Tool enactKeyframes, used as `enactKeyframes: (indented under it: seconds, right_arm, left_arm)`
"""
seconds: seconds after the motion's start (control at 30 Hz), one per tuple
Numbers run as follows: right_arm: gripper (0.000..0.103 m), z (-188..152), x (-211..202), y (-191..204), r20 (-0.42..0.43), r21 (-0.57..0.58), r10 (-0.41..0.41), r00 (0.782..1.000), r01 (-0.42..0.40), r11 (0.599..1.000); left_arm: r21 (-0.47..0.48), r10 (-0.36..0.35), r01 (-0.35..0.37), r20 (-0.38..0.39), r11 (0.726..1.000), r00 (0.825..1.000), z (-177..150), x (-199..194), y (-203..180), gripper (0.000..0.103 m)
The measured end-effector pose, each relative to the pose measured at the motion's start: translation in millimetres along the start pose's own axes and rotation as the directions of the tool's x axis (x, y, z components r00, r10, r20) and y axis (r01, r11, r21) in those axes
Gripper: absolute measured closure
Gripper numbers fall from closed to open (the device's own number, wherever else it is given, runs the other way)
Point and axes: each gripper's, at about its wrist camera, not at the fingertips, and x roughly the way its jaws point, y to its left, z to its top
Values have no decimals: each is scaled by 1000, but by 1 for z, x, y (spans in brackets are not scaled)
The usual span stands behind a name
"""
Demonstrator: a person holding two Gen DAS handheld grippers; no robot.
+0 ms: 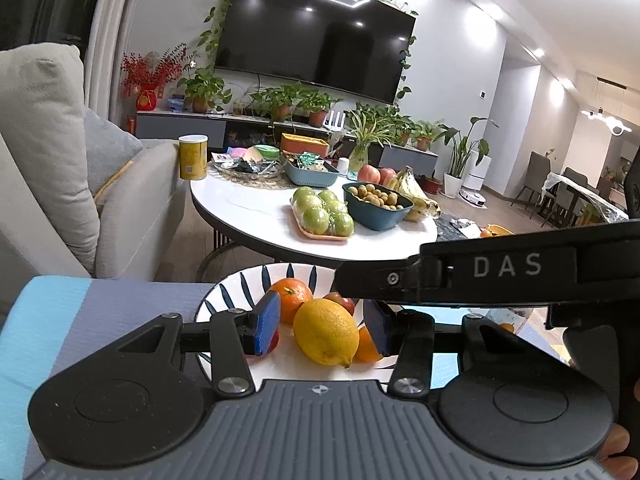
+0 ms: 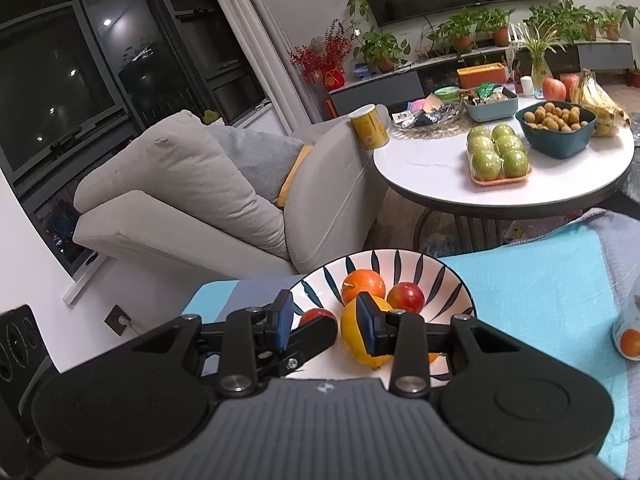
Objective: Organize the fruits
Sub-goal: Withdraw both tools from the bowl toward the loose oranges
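A white bowl (image 1: 224,296) (image 2: 448,276) with dark blue stripes stands on a blue and grey cloth. It holds a yellow lemon (image 1: 326,332) (image 2: 349,336), an orange (image 1: 292,300) (image 2: 363,285) and red apples (image 2: 406,297). My left gripper (image 1: 322,328) hovers over the bowl with its jaws partly open. The lemon shows in the gap between its blue pads, lying in the bowl with a sliver of space on each side. My right gripper (image 2: 326,324) is close beside it, partly open, gripping nothing. Its black body (image 1: 500,272) crosses the left wrist view at the right.
A round white table (image 1: 248,204) (image 2: 420,172) behind the bowl carries a tray of green apples (image 2: 498,152), a dark bowl of small brown fruits (image 2: 556,124), bananas and a yellow can. A beige sofa (image 2: 192,184) stands at the left. A bottle (image 2: 630,336) stands at the cloth's right edge.
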Motion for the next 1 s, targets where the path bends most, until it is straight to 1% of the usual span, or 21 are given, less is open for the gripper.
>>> enactKeyframes:
  seconds: [0.13,0.27,0.4,0.53,0.7,0.83,1.0]
  right_arm:
    - [50,0,-10,4,17,-16,-12,1000,12,1000]
    - [50,-1,-20,7,32,-34,-31,999,32,999]
    - [50,-1,-32,6,45,-24,-36,998,37,999]
    - [50,-1,-44,4,64,-33,-65,996,68,997]
    - [50,-5,-53,-4,71,-30,-100,992,102,994]
    - [50,-13,-61,-11,83,-35,-145,986,148,988]
    - [50,-28,-67,-24,75,-54,-196,978,201,978]
  left_arm:
    - [5,16,-16,6,1000,1000,1,-9,-4,60]
    - [16,12,-12,12,1000,1000,5,-16,-10,60]
    - [24,7,-7,7,1000,1000,4,-23,-17,60]
    - [31,8,-8,2,999,1000,1,-30,-23,60]
    - [8,3,-3,0,1000,1000,-3,-36,-26,60]
    - [13,-1,2,-9,1000,1000,-8,-40,-31,60]
    - [11,-9,9,-24,1000,1000,-16,-43,-37,60]
